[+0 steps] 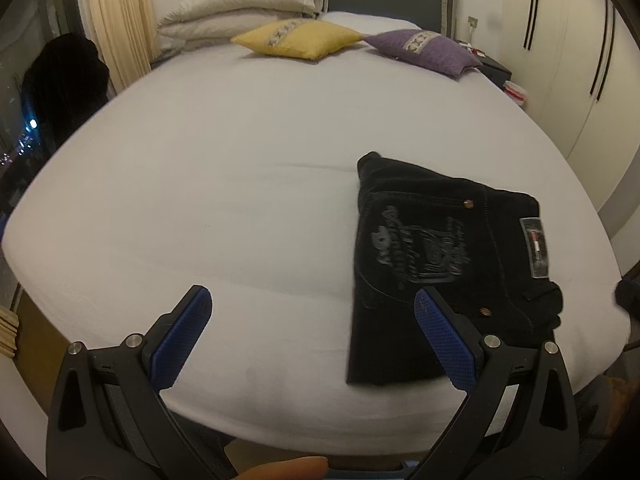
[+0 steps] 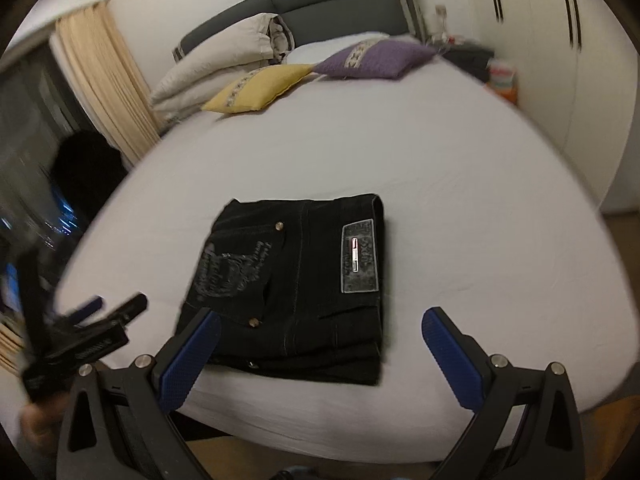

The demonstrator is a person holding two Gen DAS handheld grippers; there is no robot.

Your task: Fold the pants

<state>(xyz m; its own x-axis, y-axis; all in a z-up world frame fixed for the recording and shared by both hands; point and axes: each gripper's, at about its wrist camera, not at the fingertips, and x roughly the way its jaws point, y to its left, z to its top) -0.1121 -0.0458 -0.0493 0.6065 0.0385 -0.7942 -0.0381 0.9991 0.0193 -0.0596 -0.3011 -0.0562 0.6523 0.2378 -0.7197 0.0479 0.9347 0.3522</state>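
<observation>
Pants [image 2: 296, 292] lie folded into a compact black stack near the foot edge of the bed [image 2: 460, 200], so folding looks finished. Left gripper [image 1: 312, 312] and right gripper [image 2: 320, 334] hover with jaws spread, holding nothing; next probably just tidying or withdrawing.

The folded black denim pants [image 2: 296, 292] bear a grey printed graphic on the back pocket, copper rivets, and a grey waistband patch [image 2: 360, 256] with a red-and-white stripe. The bed's plain white sheet [image 1: 224, 184] carries a yellow cushion [image 1: 298, 39] and a purple cushion [image 1: 424, 51], each with a pale patterned band. Both black tongs have blue textured pads [image 2: 188, 364].
</observation>
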